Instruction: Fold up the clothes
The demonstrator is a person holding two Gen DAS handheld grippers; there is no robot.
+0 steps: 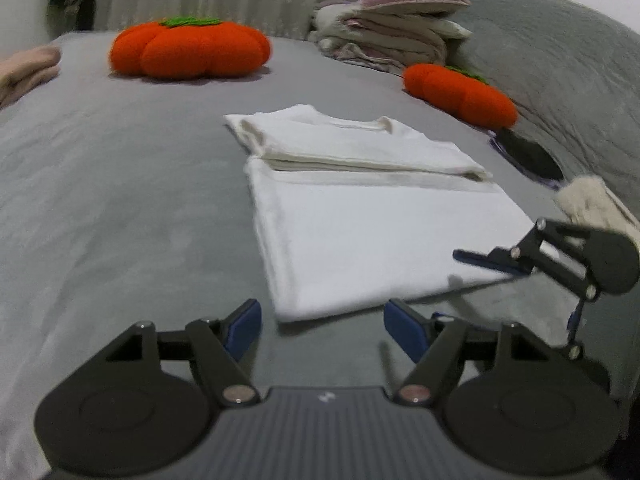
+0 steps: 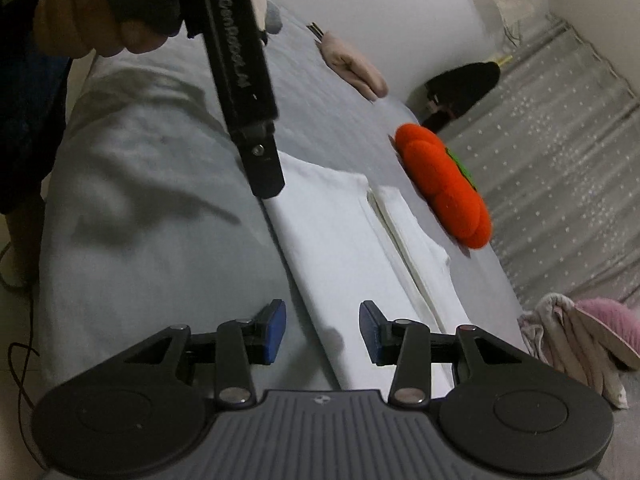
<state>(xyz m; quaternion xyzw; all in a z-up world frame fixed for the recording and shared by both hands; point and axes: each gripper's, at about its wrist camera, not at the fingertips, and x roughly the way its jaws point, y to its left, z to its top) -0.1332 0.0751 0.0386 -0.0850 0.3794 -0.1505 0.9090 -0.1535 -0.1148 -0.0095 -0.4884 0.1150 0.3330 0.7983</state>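
Our white shirt (image 1: 372,220) lies half folded on the grey bed (image 1: 120,200). Both claws are spread and hold nothing: the left claw (image 1: 322,330) and right claw (image 2: 323,330) wait at its near edge. It looks soft, light and floppy, so we should pinch the near corners.

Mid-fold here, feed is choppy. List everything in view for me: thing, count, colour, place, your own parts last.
white garment: one, white, partly folded, flat at mid-bed.
pumpkin cushions: two, orange with green tops, beyond the garment; second further right.
folded laundry pile: one, cream and pink, far end.
pink cloth: one, far left edge.
bed sheet: grey, under everything.
curtain: grey, spotted, beside the bed.
left claw: open, empty, at the garment's near corner.
right claw: open, empty, over the garment's edge.
hand: one, gripping the left handle.
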